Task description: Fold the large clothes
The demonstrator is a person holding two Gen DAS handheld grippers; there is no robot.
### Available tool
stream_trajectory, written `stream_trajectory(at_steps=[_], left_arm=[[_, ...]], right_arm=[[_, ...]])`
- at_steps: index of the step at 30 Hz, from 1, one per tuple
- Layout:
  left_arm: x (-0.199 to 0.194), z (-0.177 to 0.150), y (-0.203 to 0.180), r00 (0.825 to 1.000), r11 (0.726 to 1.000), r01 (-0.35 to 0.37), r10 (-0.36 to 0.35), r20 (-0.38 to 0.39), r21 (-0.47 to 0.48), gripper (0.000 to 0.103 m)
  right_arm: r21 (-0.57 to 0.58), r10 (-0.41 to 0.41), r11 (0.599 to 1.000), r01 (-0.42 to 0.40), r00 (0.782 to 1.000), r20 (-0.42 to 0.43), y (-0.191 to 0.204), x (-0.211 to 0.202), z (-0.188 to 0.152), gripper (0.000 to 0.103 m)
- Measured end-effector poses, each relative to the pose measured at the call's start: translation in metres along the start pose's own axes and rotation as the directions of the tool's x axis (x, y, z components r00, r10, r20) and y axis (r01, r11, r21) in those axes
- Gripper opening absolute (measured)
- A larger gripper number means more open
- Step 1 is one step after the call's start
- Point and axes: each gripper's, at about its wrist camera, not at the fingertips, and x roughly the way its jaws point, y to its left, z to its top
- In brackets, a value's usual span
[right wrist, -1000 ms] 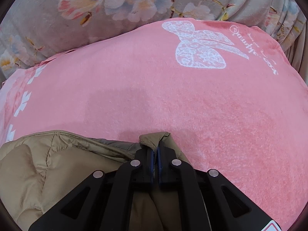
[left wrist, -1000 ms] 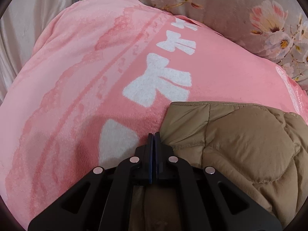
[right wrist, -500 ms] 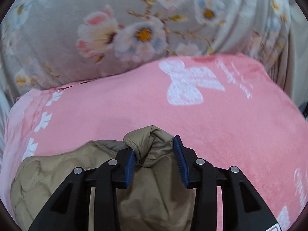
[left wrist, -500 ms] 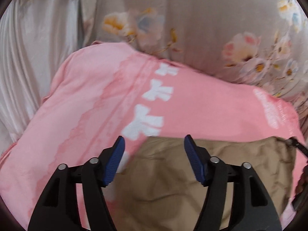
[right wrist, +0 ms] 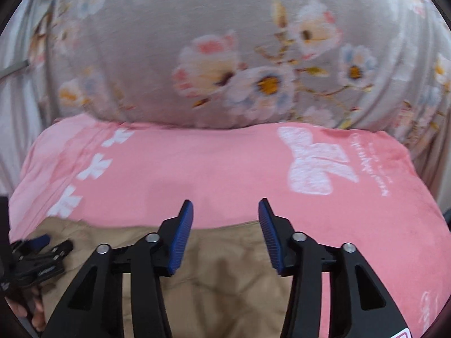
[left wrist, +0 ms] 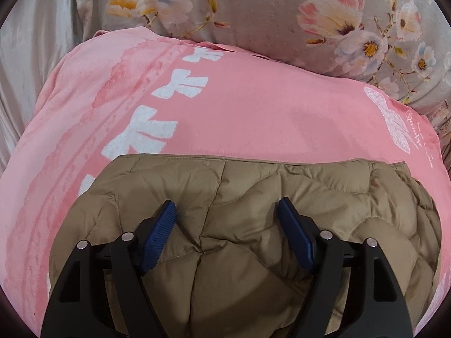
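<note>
A tan quilted jacket (left wrist: 253,197) lies folded on a pink blanket (left wrist: 253,107). My left gripper (left wrist: 227,211) is open and empty, hovering over the jacket's middle. My right gripper (right wrist: 225,211) is open and empty above the jacket's far edge (right wrist: 225,267); the blanket (right wrist: 211,169) lies just beyond it. The left gripper (right wrist: 36,248) also shows at the left edge of the right wrist view, over the jacket.
A grey floral quilt (left wrist: 282,14) is bunched behind the pink blanket, also in the right wrist view (right wrist: 225,56). Pale satin fabric (left wrist: 33,42) lies at the far left. White bow prints run along the blanket's left side.
Both grippers were shut on the jacket's edge a second ago; they have opened, let go and drawn back and up. The jacket now lies flat on the blanket.
</note>
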Motion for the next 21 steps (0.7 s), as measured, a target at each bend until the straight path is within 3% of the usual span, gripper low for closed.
stream_trajectory(at_steps=[4,7,12,21], left_arm=[[-0.02,0.008,-0.009,0.996,0.996,0.087,-0.087,0.009,-0.032,0.071],[-0.036,0.006,-0.021,0.994,0.995,0.103,-0.103,0.03,-0.009,0.072],[-0.014,-0.017,-0.024,0.999,0.998,0.052,-0.052,0.007,-0.019,0.072],[-0.001,-0.036,-0.031,0.994,1.0,0.002,-0.002,0.109,0.001,0.078]], right_arm=[[-0.023,0.114,0.993,-0.116,0.991,-0.065,0.054,0.021,-0.017,0.022],[-0.002,0.155,0.988,-0.156,0.983,-0.1,0.076,0.03,-0.032,0.02],[0.033,0.167,0.986,-0.164,0.975,-0.147,0.082,0.046,-0.066,0.02],[0.077,0.158,0.986,-0.149,0.98,-0.125,0.077,0.061,-0.087,0.015]])
